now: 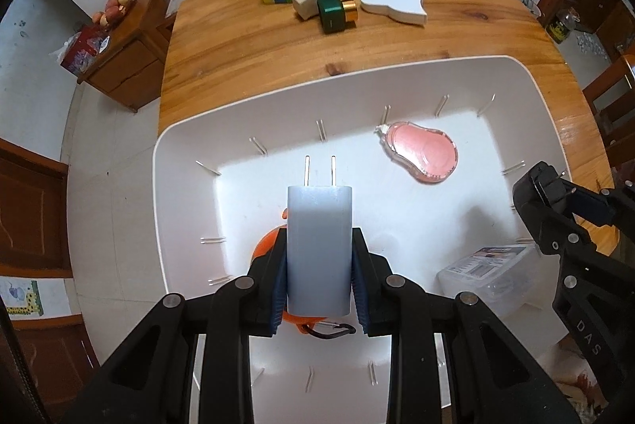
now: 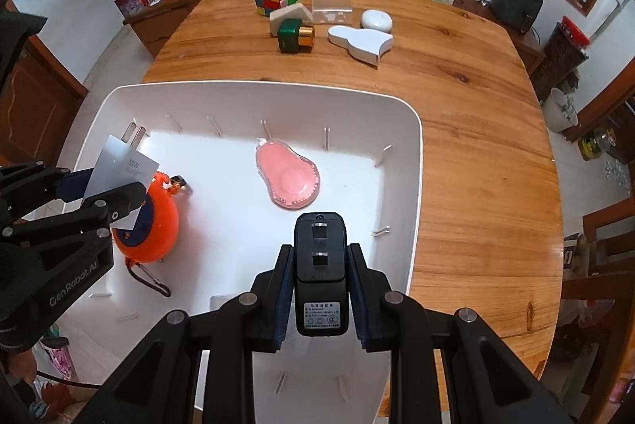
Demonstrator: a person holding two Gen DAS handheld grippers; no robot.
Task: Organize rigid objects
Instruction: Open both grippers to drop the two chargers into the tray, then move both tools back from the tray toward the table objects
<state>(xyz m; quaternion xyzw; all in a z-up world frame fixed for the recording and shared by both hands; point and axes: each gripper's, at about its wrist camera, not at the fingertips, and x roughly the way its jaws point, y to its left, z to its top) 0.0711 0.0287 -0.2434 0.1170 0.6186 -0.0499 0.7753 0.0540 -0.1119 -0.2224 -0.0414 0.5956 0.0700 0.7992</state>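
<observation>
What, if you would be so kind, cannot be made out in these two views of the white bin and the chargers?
- Orange round reel: left wrist view, mostly hidden behind the white two-prong charger.
- Clear plastic lidded box: left wrist view, label too small to read; right wrist view hides it.
- Black power adapter: right wrist view, label print too small; prongs face away.
- White bin: near rim hidden by both grippers.
</observation>
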